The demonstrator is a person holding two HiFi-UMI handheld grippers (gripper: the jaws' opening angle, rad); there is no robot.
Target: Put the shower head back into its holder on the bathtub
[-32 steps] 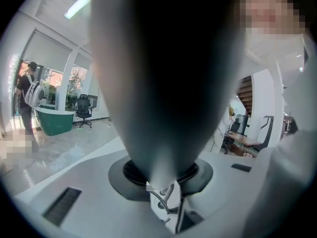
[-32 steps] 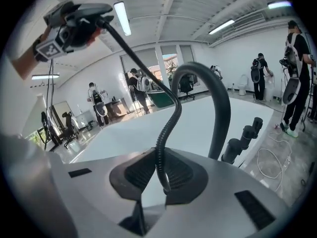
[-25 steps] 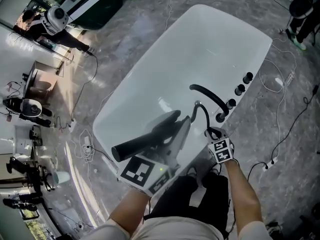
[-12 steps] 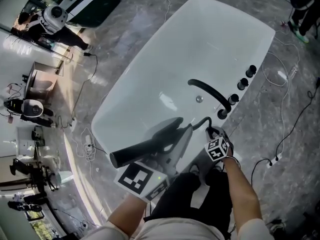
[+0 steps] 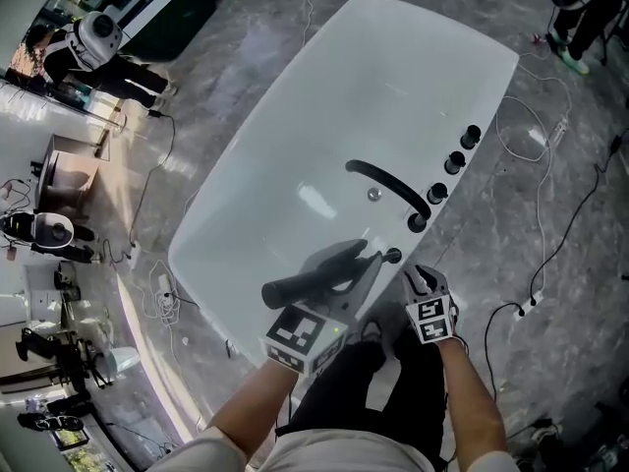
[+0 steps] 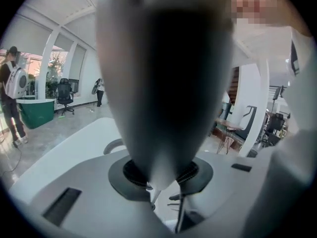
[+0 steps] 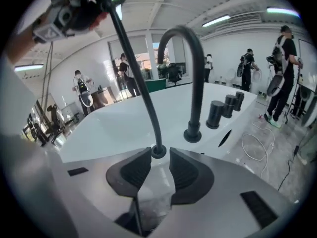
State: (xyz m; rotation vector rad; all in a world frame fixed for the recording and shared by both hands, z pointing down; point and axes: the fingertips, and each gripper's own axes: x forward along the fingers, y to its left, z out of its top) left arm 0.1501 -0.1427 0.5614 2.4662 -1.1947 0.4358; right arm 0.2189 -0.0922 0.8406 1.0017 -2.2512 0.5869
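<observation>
The black shower head [image 5: 313, 281] is clamped in my left gripper [image 5: 356, 264], low over the tub's near rim, its handle end close to the dark holder hole [image 5: 393, 256]. In the left gripper view its handle [image 6: 163, 83] fills the picture between the pads, with the left gripper [image 6: 161, 175] shut on it. In the right gripper view the black hose [image 7: 138, 78] runs down into the holder ring [image 7: 158, 150] just beyond the tips. My right gripper [image 7: 160, 158] has just been opening; nothing is between its pads. It sits beside the rim, right gripper [image 5: 423, 285].
A curved black spout [image 5: 388, 187] and three black knobs [image 5: 454, 162] stand on the white bathtub's rim [image 5: 472, 96]. Cables [image 5: 550, 224] lie on the marble floor to the right. Several people [image 7: 282, 68] and equipment stand around the room.
My left gripper has come down with the shower head toward the holder. My right gripper has let go of the hose, opened, and drawn back from the rim. The hose loop has shortened.
</observation>
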